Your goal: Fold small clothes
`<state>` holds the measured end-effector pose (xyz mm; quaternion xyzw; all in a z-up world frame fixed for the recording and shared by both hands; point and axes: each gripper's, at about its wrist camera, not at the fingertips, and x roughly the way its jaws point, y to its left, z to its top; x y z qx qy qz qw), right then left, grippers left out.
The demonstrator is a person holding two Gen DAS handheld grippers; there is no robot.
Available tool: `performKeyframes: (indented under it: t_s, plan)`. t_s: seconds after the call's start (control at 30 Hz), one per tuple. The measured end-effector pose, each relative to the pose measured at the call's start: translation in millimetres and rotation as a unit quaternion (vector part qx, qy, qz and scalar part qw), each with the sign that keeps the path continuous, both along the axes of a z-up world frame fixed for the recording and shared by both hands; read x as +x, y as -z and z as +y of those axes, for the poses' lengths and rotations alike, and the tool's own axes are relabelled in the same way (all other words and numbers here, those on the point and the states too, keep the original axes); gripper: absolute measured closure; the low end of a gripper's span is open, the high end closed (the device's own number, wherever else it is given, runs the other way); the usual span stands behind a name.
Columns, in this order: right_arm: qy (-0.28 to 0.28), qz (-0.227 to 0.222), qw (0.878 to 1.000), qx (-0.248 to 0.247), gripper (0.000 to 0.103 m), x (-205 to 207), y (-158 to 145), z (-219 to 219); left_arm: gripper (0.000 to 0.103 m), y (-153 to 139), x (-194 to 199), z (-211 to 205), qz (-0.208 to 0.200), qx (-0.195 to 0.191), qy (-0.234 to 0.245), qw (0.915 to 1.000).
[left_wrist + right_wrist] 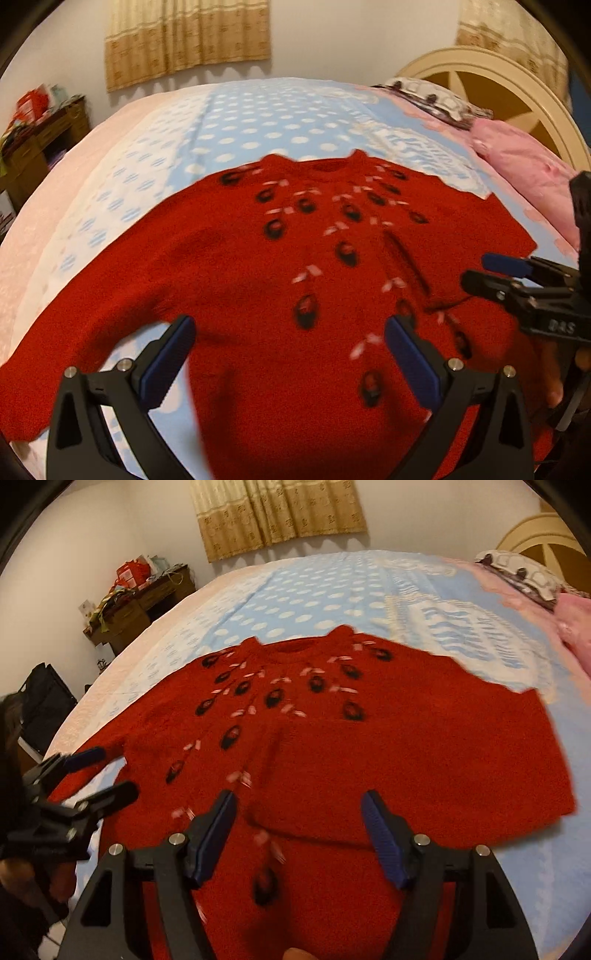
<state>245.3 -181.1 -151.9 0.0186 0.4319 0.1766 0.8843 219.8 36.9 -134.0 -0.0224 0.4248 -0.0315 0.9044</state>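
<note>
A small red knitted sweater point(236, 266) with dark oval and pink motifs lies flat, front up, on the bed, neck pointing away; it also shows in the right wrist view point(388, 738). Its right sleeve is folded in over the body point(424, 775). My left gripper point(288, 332) is open and empty above the sweater's lower left part, near the left sleeve. My right gripper point(299, 805) is open and empty above the lower middle. Each gripper shows in the other's view: the right one point(476, 271), the left one point(110, 771).
The bed has a light blue polka-dot sheet point(258, 122) with pink borders. A pink pillow point(517, 166) and a cream headboard point(498, 81) are at the right. A cluttered wooden cabinet point(140, 602) stands by the far wall under a curtain point(277, 513).
</note>
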Motion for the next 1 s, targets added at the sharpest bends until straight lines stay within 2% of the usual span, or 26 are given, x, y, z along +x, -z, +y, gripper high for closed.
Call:
performKeyframes:
  t_s: [0.13,0.23,0.33,0.43,0.47,0.53,0.6,0.77,1.0]
  plan:
    - [0.035,-0.013,0.999,0.008,0.032,-21,-7,-40,0.001,-2,18,-34,0.001,-0.017,0.038,0.9991]
    - [0.055,-0.031,0.998,0.001,0.032,-36,-5,-62,0.008,2,32,-57,0.01,-0.021,0.063,0.9977]
    - [0.067,-0.046,0.997,0.003,0.032,-50,1,-75,0.02,15,50,-82,0.035,-0.013,0.083,0.9958]
    - [0.076,-0.052,0.996,0.011,0.032,-58,6,-85,0.032,31,68,-95,0.057,-0.006,0.079,0.9953]
    - [0.078,-0.054,0.995,0.016,0.032,-59,8,-87,0.04,34,72,-96,0.063,-0.012,0.078,0.9949]
    - [0.082,-0.06,0.995,0.024,0.032,-61,10,-89,0.046,34,76,-98,0.051,-0.027,0.073,0.9957]
    - [0.085,-0.061,0.994,0.03,0.032,-60,13,-92,0.087,31,76,-102,0.048,-0.043,0.09,0.9938]
    - [0.087,-0.076,0.991,0.063,0.032,-65,13,-103,0.092,18,65,-105,0.031,-0.05,0.12,0.991]
    - [0.078,-0.091,0.989,0.089,0.032,-69,11,-109,0.093,-18,61,-69,-0.01,-0.05,0.094,0.9942]
